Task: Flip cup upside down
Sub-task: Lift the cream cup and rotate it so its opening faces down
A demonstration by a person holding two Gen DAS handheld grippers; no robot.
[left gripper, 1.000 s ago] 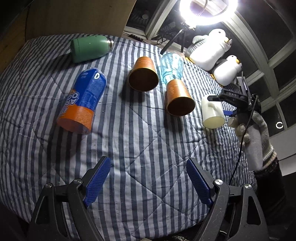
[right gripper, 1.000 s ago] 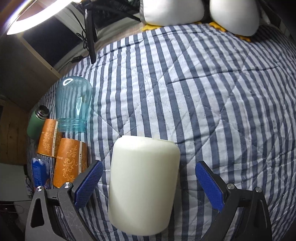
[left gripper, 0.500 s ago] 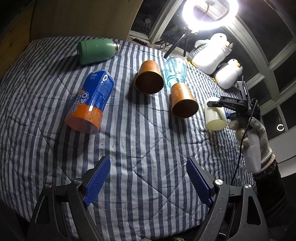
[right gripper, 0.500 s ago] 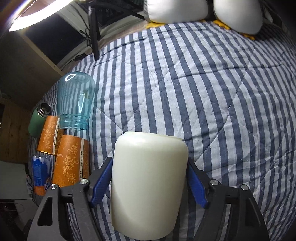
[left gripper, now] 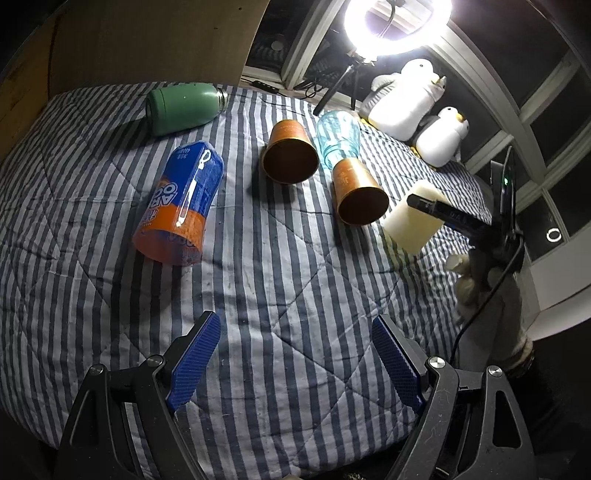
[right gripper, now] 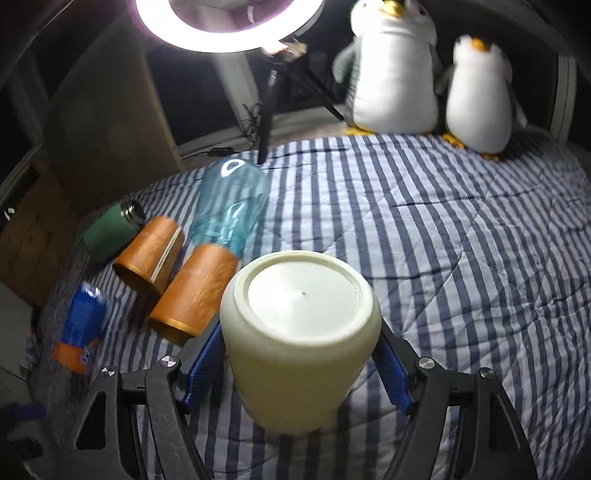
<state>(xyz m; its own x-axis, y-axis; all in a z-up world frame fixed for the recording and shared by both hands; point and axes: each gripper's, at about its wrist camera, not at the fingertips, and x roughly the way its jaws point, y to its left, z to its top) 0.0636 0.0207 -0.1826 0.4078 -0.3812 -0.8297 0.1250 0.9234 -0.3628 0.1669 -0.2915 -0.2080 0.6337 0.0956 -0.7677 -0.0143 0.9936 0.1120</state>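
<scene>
A cream-white cup (right gripper: 301, 332) is held in my right gripper (right gripper: 299, 354), which is shut on its sides. The cup is lifted off the striped bedcover and tilted, with its flat base facing the right wrist camera. In the left wrist view the same cup (left gripper: 412, 223) hangs tilted at the right, with the right gripper (left gripper: 443, 212) clamped on it. My left gripper (left gripper: 295, 363) is open and empty, low over the near part of the bedcover.
On the striped bedcover (left gripper: 277, 280) lie two orange paper cups (left gripper: 290, 151) (left gripper: 358, 194), a clear blue cup (left gripper: 338, 138), a blue and orange cup (left gripper: 181, 203) and a green bottle (left gripper: 183, 107). Two plush penguins (right gripper: 395, 70) and a ring light (left gripper: 399, 26) stand behind.
My right gripper closed on the white cup, lifted it off the bedcover and tilted it so its base faces the camera. My left gripper pulled back a little.
</scene>
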